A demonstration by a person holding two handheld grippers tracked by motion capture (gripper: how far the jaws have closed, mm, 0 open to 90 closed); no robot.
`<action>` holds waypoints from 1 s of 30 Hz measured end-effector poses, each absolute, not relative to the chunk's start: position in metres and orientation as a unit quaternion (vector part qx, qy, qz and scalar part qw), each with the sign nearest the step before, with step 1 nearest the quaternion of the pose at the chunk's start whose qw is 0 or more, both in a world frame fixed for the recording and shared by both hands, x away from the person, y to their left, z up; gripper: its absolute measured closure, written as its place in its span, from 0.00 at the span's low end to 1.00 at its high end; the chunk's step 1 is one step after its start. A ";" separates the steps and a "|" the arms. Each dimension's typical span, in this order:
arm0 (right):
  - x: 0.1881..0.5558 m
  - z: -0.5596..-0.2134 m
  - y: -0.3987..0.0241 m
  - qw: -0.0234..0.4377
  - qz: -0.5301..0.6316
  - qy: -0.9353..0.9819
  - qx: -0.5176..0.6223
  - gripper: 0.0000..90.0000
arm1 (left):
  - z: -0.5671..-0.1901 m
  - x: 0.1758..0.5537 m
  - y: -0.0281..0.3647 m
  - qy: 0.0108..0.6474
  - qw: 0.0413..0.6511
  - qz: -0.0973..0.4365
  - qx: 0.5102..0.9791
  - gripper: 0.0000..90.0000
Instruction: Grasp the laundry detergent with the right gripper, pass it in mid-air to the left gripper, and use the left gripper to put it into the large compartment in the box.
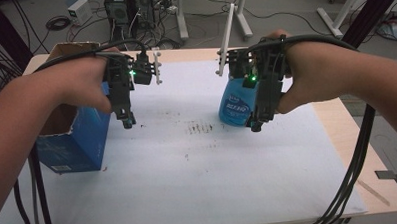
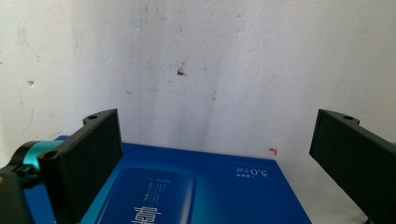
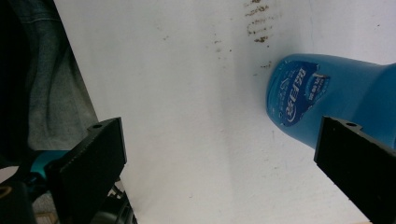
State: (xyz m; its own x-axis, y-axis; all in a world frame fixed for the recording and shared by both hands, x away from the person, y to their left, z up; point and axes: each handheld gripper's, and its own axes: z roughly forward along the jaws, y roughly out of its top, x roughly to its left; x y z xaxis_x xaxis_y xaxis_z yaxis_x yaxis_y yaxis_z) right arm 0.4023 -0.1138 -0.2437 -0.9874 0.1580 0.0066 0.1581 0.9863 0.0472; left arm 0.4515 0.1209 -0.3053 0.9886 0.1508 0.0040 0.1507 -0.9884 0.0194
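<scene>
Left gripper [image 1: 128, 122] fingers wide apart above blue box [image 1: 82, 141]; right gripper [image 1: 255, 124] likewise beside blue bottle [image 1: 235, 106].

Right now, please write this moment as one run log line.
left gripper: open, above blue box | right gripper: open, beside blue bottle | nothing held

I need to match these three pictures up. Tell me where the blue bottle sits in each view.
High view: the blue bottle is right of centre on the white table cover, partly behind the right tongs.
Left gripper view: not in it.
Right gripper view: right edge, beside the right-hand jaw.
Shared landmark: the dark smudge marks beside the bottle.
</scene>
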 end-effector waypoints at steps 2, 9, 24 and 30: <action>0.402 -0.243 -0.113 0.002 -0.026 -0.997 -0.077 0.01 | -0.306 0.450 0.121 0.076 0.012 0.005 0.997 0.03; 0.399 -0.237 -0.114 -0.006 -0.062 -0.995 -0.077 0.01 | -0.302 0.446 0.121 0.077 0.010 0.008 0.997 0.03; 0.390 -0.230 -0.184 -0.044 -0.177 -0.974 -0.131 0.01 | -0.302 0.446 0.117 0.078 0.009 0.010 0.997 0.03; 0.388 -0.233 -0.217 -0.058 -0.214 -0.961 -0.164 0.01 | -0.301 0.447 0.119 0.082 0.007 0.011 0.997 0.03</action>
State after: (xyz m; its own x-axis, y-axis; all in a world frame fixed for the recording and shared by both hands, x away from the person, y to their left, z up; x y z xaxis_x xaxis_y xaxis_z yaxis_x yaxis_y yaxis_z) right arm 0.3885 -0.2167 -0.2333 -0.9394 0.3404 -0.0413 0.2908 0.8547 0.4300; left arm 0.4468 0.1190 -0.3009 0.9863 0.1637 0.0212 0.1633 -0.9864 0.0159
